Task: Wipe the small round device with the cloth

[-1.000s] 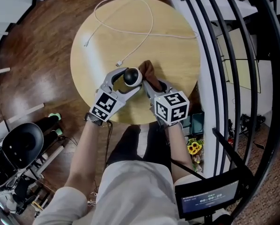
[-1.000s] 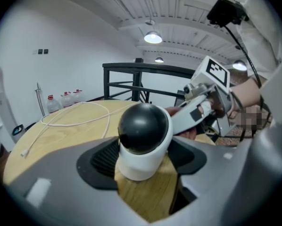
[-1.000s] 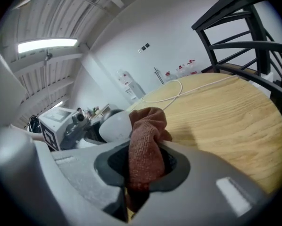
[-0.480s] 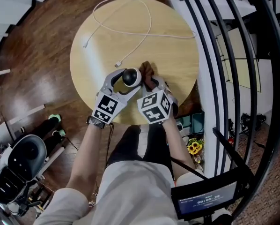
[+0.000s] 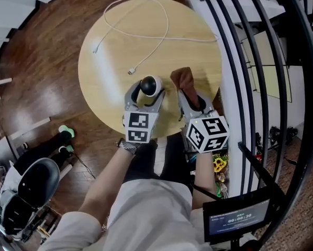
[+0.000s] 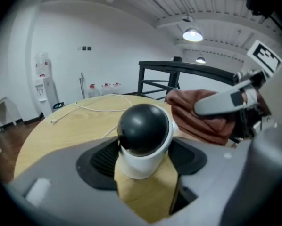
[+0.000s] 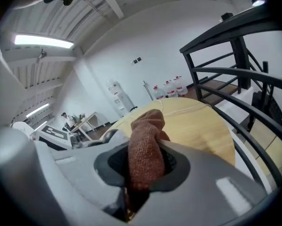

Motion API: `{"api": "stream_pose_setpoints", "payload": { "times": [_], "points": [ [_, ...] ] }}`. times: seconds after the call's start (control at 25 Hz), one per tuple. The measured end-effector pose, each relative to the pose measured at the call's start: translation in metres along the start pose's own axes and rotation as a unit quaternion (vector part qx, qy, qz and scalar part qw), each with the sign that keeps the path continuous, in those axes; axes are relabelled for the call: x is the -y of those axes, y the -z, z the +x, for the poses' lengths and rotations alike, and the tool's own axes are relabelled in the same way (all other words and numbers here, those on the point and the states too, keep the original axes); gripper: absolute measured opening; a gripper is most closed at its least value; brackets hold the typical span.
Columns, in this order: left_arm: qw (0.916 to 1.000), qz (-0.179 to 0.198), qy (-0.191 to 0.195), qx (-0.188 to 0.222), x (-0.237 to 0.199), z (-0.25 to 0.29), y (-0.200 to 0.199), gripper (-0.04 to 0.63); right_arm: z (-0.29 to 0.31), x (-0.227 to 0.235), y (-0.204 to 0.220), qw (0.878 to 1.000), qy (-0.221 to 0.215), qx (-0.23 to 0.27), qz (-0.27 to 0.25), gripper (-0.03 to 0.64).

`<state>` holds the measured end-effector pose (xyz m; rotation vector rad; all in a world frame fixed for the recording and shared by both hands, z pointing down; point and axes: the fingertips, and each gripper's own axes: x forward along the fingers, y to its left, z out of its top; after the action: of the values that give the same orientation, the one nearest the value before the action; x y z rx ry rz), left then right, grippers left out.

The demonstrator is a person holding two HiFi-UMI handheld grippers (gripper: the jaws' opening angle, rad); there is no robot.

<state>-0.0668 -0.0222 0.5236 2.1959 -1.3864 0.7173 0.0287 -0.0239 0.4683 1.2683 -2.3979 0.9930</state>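
Currently the left tongs stand wide, with both pads against the white base of the small round device, which sits on the tabletop towards its near edge. The right tongs are clamped on the cloth, held just right of the device and, as far as I can tell, not touching it. I judge the main risk to be a sideways wipe twisting the device out of that wide grip and pushing it towards the near edge. A second risk is that little cloth stands beyond the tips, so bare tongs could scrape the dark dome. The white cable ends just far-left of the device and could be dragged. Only the head view shows the edge and the cable. Pad contact on the base shows only in the left gripper view, and the pinch on the cloth only in the right gripper view.
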Motion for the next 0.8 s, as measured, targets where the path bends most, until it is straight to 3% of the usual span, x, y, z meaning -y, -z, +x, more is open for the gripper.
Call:
{"api": "stream_pose_setpoints", "payload": {
  "times": [0.16,0.32,0.44,0.56,0.68,0.8],
  "points": [
    [0.9995,-0.005,0.022,0.024,-0.006,-0.002,-0.001,0.399,0.01,-0.024,-0.01,0.998,-0.048,0.009,-0.032,0.069],
    [0.9937,0.044,0.098,0.033,-0.004,-0.009,-0.003,0.41,0.021,-0.05,-0.011,0.994,-0.091,0.002,-0.059,0.069],
    [0.9852,0.072,0.154,0.021,-0.002,-0.011,0.001,0.414,0.025,-0.056,-0.008,0.994,-0.085,-0.008,-0.071,0.069],
    [0.9824,0.094,0.161,0.01,-0.003,-0.009,0.0,0.413,0.026,-0.058,-0.003,0.994,-0.075,-0.012,-0.073,0.069],
    [0.979,0.113,0.17,-0.001,0.001,-0.008,-0.001,0.411,0.029,-0.064,0.002,0.992,-0.066,-0.025,-0.107,0.069],
    [0.9773,0.107,0.183,0.001,0.002,-0.007,0.0,0.413,0.035,-0.062,0.003,0.991,-0.054,-0.035,-0.118,0.069]
  ]
}}
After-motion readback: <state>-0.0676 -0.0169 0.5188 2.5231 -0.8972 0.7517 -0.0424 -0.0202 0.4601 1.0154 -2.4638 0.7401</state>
